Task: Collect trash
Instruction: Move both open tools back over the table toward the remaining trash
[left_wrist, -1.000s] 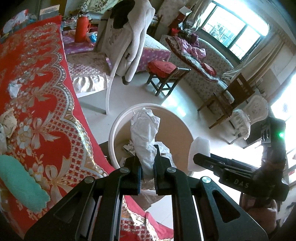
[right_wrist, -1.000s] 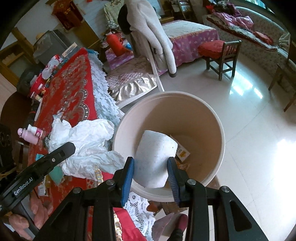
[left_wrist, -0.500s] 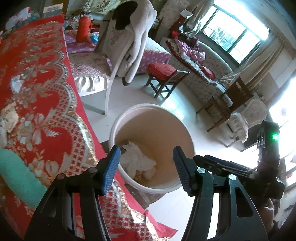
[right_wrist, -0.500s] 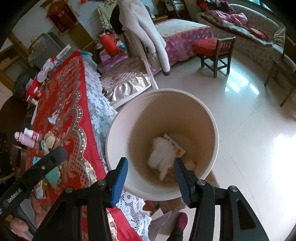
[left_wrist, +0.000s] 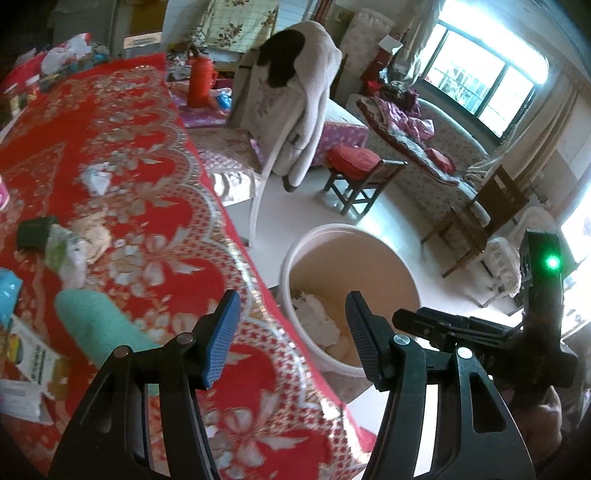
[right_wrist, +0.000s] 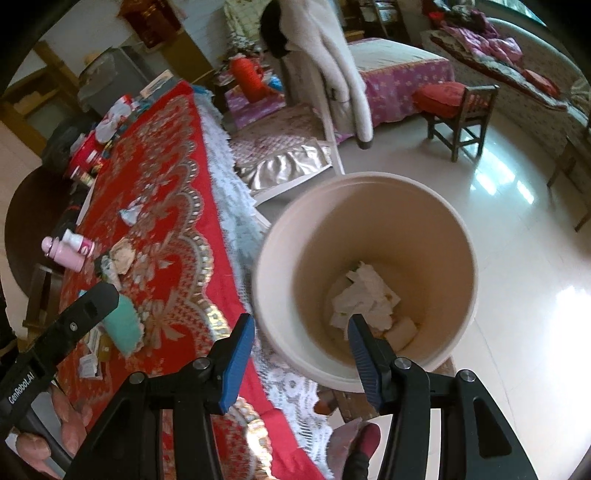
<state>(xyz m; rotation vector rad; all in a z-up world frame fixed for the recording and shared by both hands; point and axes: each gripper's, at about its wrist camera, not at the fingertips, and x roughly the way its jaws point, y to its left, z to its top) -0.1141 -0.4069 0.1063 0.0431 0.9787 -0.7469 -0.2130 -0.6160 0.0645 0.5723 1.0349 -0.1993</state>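
A cream trash bucket (right_wrist: 458, 236) stands on the floor beside the red-clothed table (right_wrist: 166, 206); white crumpled paper (right_wrist: 364, 301) lies in its bottom. It also shows in the left wrist view (left_wrist: 295, 251) with paper (left_wrist: 317, 319) inside. My left gripper (left_wrist: 291, 334) is open and empty over the table edge next to the bucket. My right gripper (right_wrist: 301, 356) is open and empty above the bucket's near rim. Loose scraps remain on the table: a white wrapper (left_wrist: 96, 181), a crumpled tan paper (left_wrist: 94, 234) and a teal roll (left_wrist: 98, 325).
A pink bottle (right_wrist: 68, 249) lies at the table's left side. A chair draped with a pale coat (left_wrist: 295, 103) stands behind the bucket, a red-cushioned stool (left_wrist: 360, 173) farther back. A sofa with clothes (left_wrist: 417, 136) lines the window wall.
Both grippers opened and dropped their white paper into the bucket, then swung left toward the table. The bucket now sits further right in both views.
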